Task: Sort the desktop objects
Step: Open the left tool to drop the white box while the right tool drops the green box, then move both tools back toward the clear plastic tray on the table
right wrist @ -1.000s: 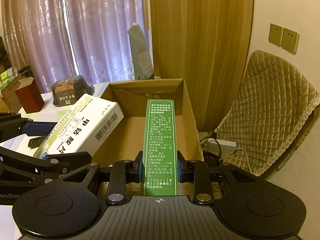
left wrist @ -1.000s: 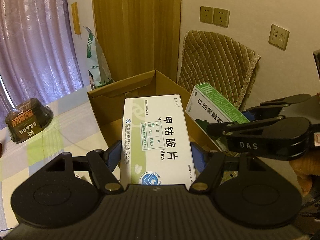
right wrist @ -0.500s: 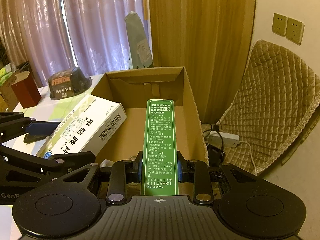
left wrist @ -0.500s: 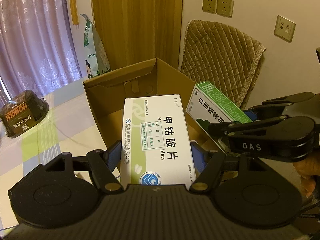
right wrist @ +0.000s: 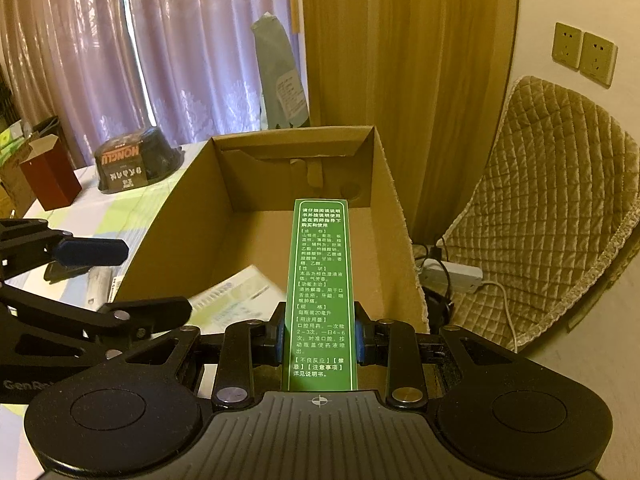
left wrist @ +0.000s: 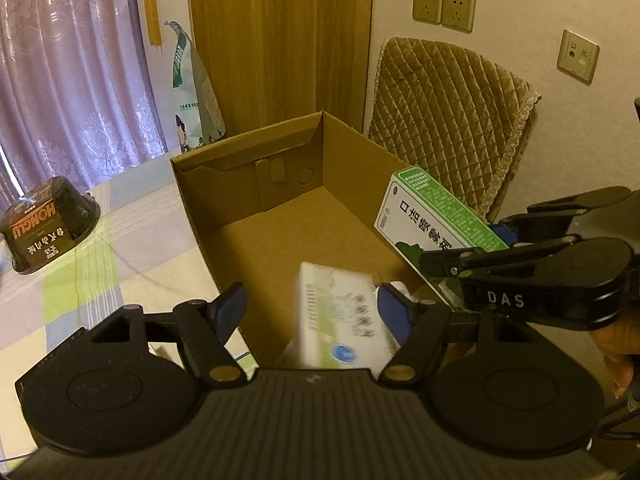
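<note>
Desktop objects, L to R. Far L on table (left wrist: pixel 132 236): dark upside-down noodle bowl (left wrist: pixel 46 224), "HONGLU" print, well apart from carton. Red box (right wrist: pixel 50 178) w/ open top flap near it, seen in R wrist view only. Checked cloth on table, green/lilac squares.

Centre: open cardboard box (left wrist: pixel 224 216) at table edge, flaps up, brown floor mostly bare.

L gripper (left wrist: pixel 312 306): fingers (left wrist: pixel 230 306) spread wide, blue pads gripping nothing. White medicine box (left wrist: pixel 340 320) betw. pads but not pinched, motion-blurred, tilted, inside carton opening near front wall. Resting on carton floor or mid-air: can't tell. Same pkg in R wrist view: blurred white/green slab (right wrist: pixel 236 296) low in carton, L of green pkg.

R gripper (right wrist: pixel 320 338): pads pressed on both long sides of green spray box (right wrist: pixel 320 292), firm pinch, pkg pointing fwd over carton interior, above floor, not touching walls. White Chinese text on green top face. In L wrist view same pkg (left wrist: pixel 432 220) shows white face + green face, held over carton R wall.

Person's hand (left wrist: pixel 620 340) partly visible far R behind R gripper body.

Bkgd: purple curtain, wood door panel, green/white bag standing behind carton, quilted chair cushion R, wall sockets above it. Power strip + cable on floor by chair.
</note>
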The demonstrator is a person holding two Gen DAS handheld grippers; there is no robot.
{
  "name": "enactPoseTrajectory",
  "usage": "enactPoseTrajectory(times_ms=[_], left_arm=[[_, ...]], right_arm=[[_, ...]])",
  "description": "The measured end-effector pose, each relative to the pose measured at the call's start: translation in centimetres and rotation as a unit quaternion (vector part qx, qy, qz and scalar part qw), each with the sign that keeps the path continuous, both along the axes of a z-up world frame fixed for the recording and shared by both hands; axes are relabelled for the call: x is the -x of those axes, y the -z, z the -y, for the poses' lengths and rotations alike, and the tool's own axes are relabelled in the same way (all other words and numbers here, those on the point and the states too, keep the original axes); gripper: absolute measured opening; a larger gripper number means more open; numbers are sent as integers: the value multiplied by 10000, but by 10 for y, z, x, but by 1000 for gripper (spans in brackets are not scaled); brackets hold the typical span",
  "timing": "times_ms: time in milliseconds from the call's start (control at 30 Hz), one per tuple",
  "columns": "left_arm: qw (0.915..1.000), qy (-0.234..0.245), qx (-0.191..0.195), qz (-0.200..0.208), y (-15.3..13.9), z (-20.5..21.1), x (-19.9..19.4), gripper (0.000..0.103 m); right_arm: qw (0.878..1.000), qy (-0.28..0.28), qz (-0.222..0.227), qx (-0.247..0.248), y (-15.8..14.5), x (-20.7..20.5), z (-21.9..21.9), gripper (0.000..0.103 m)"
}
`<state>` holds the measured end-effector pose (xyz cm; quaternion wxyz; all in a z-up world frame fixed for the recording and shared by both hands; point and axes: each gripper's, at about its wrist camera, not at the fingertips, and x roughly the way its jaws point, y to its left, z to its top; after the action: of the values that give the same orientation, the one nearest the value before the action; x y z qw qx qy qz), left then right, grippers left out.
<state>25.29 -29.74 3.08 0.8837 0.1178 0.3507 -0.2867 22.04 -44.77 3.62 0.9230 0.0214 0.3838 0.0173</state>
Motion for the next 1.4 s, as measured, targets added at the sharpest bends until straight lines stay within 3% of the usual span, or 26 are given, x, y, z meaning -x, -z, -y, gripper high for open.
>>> enactPoseTrajectory(times_ms=[800,1400], left_arm=[[9997,-240,-5,57,-12,-35,7,68],[9993,-363,44,102,-25,-63,28,68]], right_arm=[[9999,-68,29,70,-2,-10,-14,30],[10000,-48,23,8,-17,10,-26,30]])
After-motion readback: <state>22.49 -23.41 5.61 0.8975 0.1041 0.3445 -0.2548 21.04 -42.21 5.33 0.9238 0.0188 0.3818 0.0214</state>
